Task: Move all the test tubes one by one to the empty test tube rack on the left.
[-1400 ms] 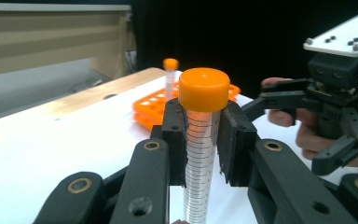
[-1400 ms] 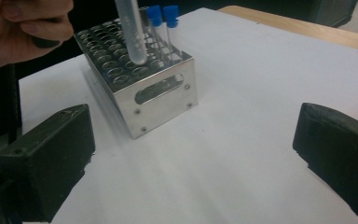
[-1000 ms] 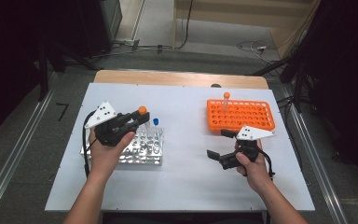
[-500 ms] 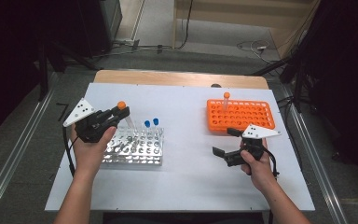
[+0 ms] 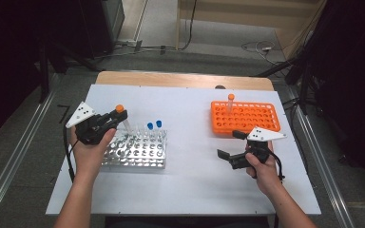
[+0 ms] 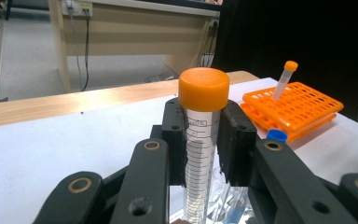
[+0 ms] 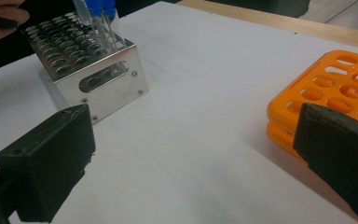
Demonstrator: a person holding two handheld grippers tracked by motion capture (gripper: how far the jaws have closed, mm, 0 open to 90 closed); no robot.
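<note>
My left gripper (image 5: 116, 118) is shut on a clear tube with an orange cap (image 5: 120, 109), held upright over the far left part of the metal rack (image 5: 138, 153). The left gripper view has that orange-capped tube (image 6: 202, 140) squeezed between the black pads (image 6: 175, 135). Two blue-capped tubes (image 5: 154, 126) stand in the rack's far row. At the right, one orange-capped tube (image 5: 230, 100) leans in the orange rack (image 5: 245, 117). My right gripper (image 5: 228, 145) rests open on the table in front of the orange rack, with nothing between its jaws.
The white table top (image 5: 190, 180) has bare room between the two racks and along the front. A wooden strip (image 5: 180, 80) borders the far edge. Cables (image 5: 161, 47) lie on the floor beyond. In the right gripper view the metal rack (image 7: 91, 56) sits ahead left, the orange rack (image 7: 335, 88) right.
The left gripper has carried the orange-capped tube from above the rack's right end to its far left side and lowered it a little. The right gripper has stayed put.
</note>
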